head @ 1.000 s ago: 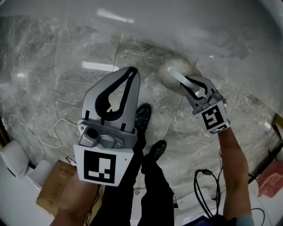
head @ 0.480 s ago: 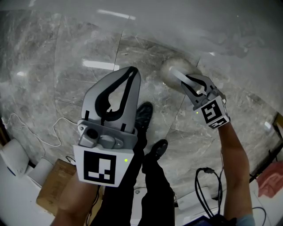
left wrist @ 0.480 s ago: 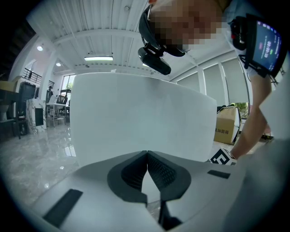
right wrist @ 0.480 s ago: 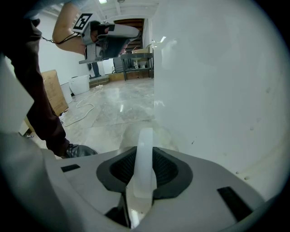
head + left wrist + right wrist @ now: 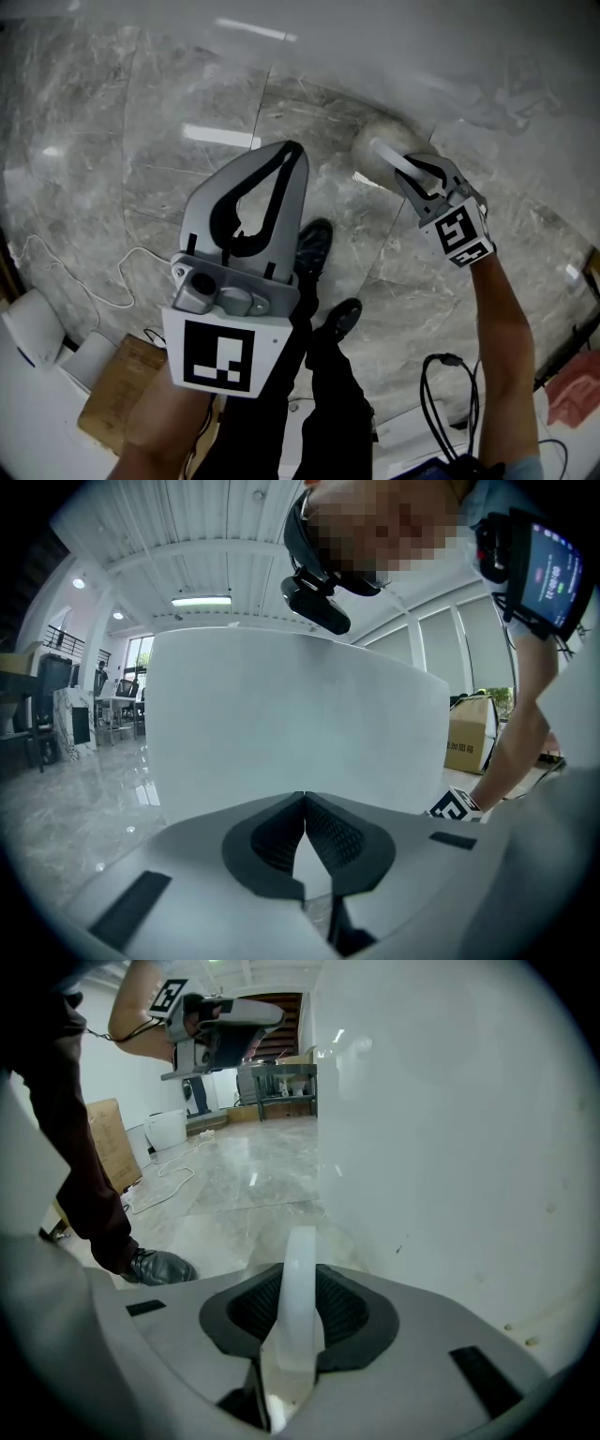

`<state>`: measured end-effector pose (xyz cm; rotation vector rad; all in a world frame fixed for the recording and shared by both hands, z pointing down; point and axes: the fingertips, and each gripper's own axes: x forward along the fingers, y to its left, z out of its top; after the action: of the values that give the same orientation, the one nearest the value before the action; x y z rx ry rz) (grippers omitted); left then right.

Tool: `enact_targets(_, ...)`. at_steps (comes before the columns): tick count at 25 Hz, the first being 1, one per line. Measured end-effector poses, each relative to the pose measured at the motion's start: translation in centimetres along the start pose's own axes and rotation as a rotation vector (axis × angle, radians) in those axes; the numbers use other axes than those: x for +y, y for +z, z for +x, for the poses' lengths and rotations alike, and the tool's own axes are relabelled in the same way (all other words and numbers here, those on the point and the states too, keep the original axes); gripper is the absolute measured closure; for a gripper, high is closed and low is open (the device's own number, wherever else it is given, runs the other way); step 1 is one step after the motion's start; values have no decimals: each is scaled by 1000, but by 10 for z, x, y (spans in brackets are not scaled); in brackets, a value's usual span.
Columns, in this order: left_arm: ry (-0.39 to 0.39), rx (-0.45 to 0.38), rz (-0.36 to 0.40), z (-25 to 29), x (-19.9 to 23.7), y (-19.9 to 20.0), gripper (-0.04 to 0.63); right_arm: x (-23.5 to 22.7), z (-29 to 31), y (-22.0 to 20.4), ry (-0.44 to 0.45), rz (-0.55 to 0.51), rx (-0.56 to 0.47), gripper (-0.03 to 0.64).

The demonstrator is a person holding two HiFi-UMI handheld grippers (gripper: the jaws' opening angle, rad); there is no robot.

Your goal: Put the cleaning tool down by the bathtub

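The cleaning tool has a white handle [image 5: 396, 163] and a round pale fuzzy head [image 5: 375, 147]. In the head view the head hangs low over the marble floor, at the foot of the white bathtub [image 5: 441, 56]. My right gripper [image 5: 413, 175] is shut on the handle. In the right gripper view the handle [image 5: 300, 1279] stands upright between the pads of the right gripper [image 5: 300, 1312], with the bathtub wall [image 5: 450, 1129] close on the right. My left gripper [image 5: 286, 152] is raised near the camera, shut and holding nothing; in its own view the left gripper [image 5: 305, 801] faces the bathtub [image 5: 300, 714].
The person's dark shoes [image 5: 310, 247] stand on the grey marble floor [image 5: 141, 169]. At the lower left lie a cardboard box [image 5: 112, 394] and a thin white cable [image 5: 89, 286]. Black cables [image 5: 445, 394] lie at the lower right.
My right gripper has carried the tool a little up and to the right, closer to the bathtub. The left gripper has barely moved.
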<state>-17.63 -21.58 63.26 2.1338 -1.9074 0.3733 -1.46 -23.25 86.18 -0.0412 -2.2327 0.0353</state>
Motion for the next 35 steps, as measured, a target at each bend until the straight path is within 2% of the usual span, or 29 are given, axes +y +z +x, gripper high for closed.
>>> enact_targets(11,6,-3,2,-3,-1,3,577,-11,1,1,-36,0,30,480)
enact_targets(17,-1,-23,-4,-8,-11,19,577,2,-23,16,-53,15,-8,486)
enact_targets(22,-13,-56,-2,-15,-27,50,577,15,-68,50,-83,37,-64,490)
enact_targets(26,-7,-78,-22,-29,-38,79,577,25,-117,100,-139,12,-168,499)
enact_targets(28,-4,-89,-43,-38,-46,96,577,30,-147,130,-177,32,-239,506)
enact_targets(32,-23,-131,-57,-56,-65,142,577,32,-217,202,-283,249,-483,529)
enact_targets(35,-45,-170,-44,-65,-76,180,577,31,-267,240,-367,345,-585,547)
